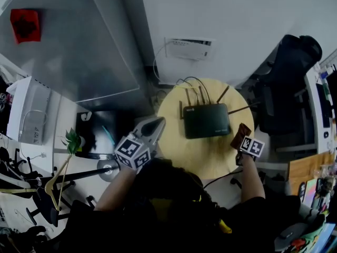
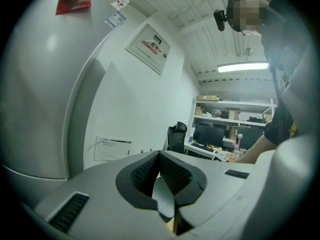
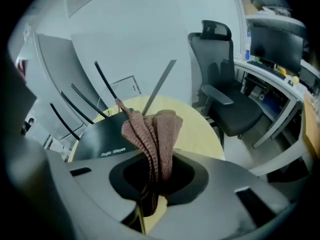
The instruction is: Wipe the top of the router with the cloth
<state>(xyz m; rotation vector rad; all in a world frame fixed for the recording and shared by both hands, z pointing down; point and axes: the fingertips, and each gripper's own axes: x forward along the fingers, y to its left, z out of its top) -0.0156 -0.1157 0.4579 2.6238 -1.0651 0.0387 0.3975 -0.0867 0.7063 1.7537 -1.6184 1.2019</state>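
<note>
One router (image 1: 206, 120), one cloth (image 3: 155, 134) in the right tool (image 3: 153, 181); left tool (image 2: 165, 183) closed.

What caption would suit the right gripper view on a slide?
Right gripper shut on a brown cloth, near the black router on a round table.

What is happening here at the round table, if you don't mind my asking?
A person holds a gripper in each hand over a round yellow table. The right gripper is clamped on a brownish knitted cloth, just right of the black router and not touching it. The left gripper is at the table's left edge, jaws together and empty. Wiping has not begun.
</note>
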